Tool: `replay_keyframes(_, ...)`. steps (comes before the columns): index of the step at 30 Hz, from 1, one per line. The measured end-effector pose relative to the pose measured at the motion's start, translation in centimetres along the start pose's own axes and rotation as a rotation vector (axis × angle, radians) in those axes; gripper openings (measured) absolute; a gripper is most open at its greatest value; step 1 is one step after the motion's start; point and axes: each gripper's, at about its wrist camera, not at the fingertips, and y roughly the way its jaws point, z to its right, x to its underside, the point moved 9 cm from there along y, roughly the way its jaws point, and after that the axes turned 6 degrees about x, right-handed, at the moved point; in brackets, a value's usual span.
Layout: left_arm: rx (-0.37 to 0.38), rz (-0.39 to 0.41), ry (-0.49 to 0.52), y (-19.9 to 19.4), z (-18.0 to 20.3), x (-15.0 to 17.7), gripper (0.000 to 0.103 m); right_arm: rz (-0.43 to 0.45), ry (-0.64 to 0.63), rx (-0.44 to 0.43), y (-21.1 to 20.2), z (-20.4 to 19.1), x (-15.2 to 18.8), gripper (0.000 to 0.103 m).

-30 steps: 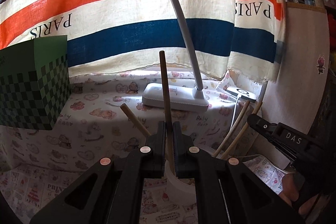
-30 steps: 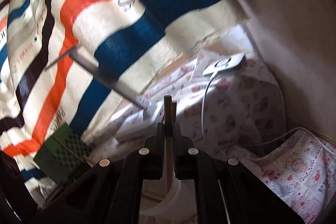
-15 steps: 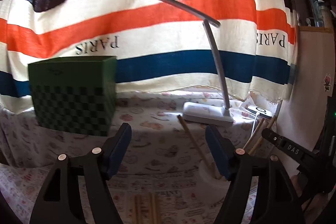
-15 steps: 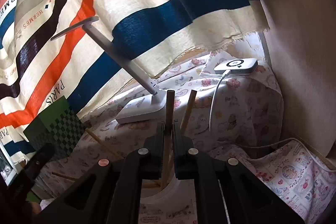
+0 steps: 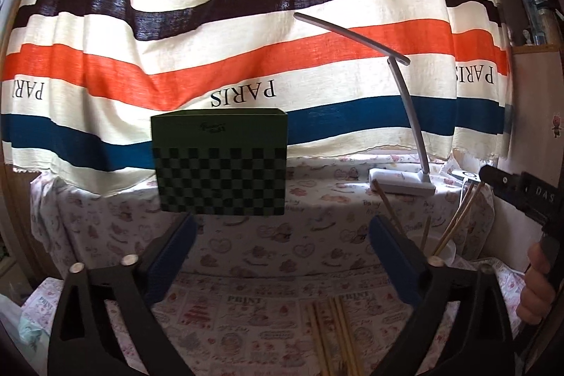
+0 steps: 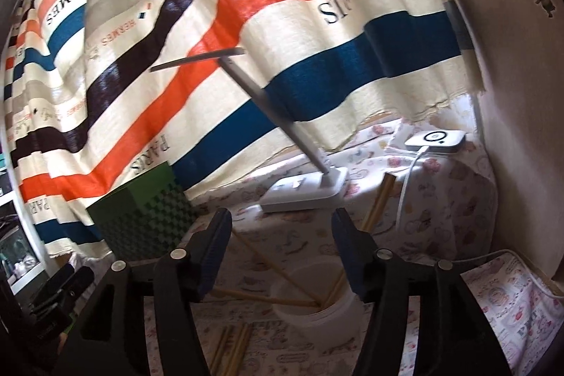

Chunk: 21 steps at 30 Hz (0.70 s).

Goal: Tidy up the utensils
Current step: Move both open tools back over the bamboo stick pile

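Left gripper (image 5: 282, 235): my left wrist view shows the jaws spread as wide as they go, having just been opening, with nothing between the blue pads. Through the gap I see only printed tablecloth (image 5: 246, 249) and the green checkered box (image 5: 220, 164) standing further back on it.

Right gripper (image 6: 280, 242): jaws also parted, having just been opening, though less widely than the left. No chopstick is pressed by either pad. The white cup (image 6: 317, 302) sits directly below and between the fingers, on the cloth.

Chopsticks in cup (image 6: 377, 203): several wooden sticks stand in the white cup, leaning outward in different directions. One tilts up to the right toward the lamp base, others slant low to the left over the rim. In the left view the same cup appears to the right of the left gripper's right finger, sticks fanned above it.

Loose chopsticks (image 5: 331, 330): a small bundle lies flat on the tablecloth near the bottom of the left view, roughly parallel, in front of the cup (count unclear, the lower ends run out of frame).

Background: white desk lamp (image 5: 402, 182) behind the cup, striped curtain (image 5: 246, 59) behind everything. A hand (image 5: 534, 288) holding the right gripper's black body shows at the right edge of the left view.
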Motion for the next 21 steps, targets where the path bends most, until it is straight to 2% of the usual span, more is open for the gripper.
replay_keyframes(2,-0.026,-0.004,0.002,-0.7,-0.5,0.7,0.103,-0.012,-0.010,-0.029,-0.2,-1.1,0.5,0.068)
replay_keyframes(9,-0.021,-0.025,0.004,-0.5,-0.9,3.0,0.103,-0.088,-0.060,-0.080,0.5,-3.8,3.2,0.071)
replay_keyframes(13,-0.017,-0.119,-0.044,1.3,-1.7,6.0,0.103,-0.122,-0.064,-0.073,1.2,-4.0,4.3,0.071)
replay_keyframes(15,-0.046,-0.182,-0.035,2.5,-2.1,7.3,0.103,-0.130,-0.066,-0.069,1.4,-4.1,4.7,0.071)
replay_keyframes(21,-0.027,-0.249,-0.096,3.8,-3.3,8.6,0.103,-0.145,-0.122,-0.021,2.4,-4.1,6.0,0.075)
